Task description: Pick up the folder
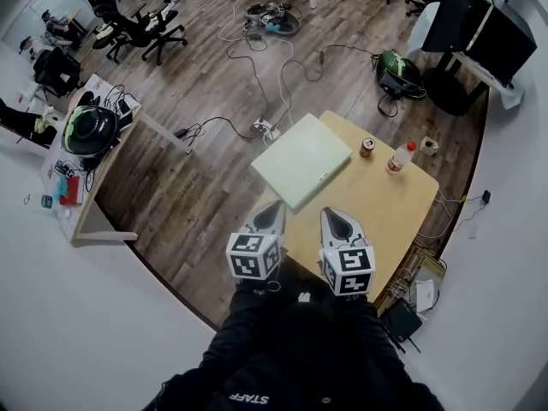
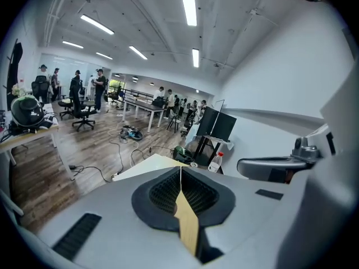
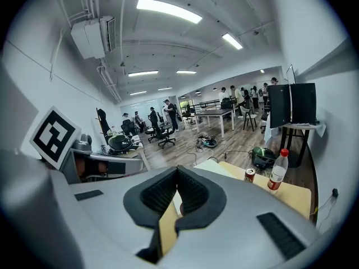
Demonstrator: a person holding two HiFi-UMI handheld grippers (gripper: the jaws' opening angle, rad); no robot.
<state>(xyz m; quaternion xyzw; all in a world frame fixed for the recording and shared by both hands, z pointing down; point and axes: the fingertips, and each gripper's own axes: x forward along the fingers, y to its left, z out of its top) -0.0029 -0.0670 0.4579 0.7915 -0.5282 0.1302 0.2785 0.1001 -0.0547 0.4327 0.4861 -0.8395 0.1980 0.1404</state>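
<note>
A pale green folder (image 1: 301, 158) lies flat on the far left part of a small wooden table (image 1: 402, 208), one corner sticking out over the edge. My left gripper (image 1: 276, 205) hovers just short of the folder's near edge, jaws shut and empty. Beside it, my right gripper (image 1: 329, 213) is over the tabletop, also shut with nothing in it. In the left gripper view the left gripper (image 2: 180, 170) has its pads together, and the folder (image 2: 148, 164) shows beyond the tips. In the right gripper view the right gripper (image 3: 177, 170) has its tips closed, with the folder (image 3: 210, 167) ahead.
A drink can (image 1: 366, 147), a red-capped bottle (image 1: 399, 157) and a small object (image 1: 429, 145) stand at the table's far right. Cables and a power strip (image 1: 264, 129) lie on the floor beyond. A side desk (image 1: 90, 129) with a helmet stands left, and monitors (image 1: 479, 32) stand far right.
</note>
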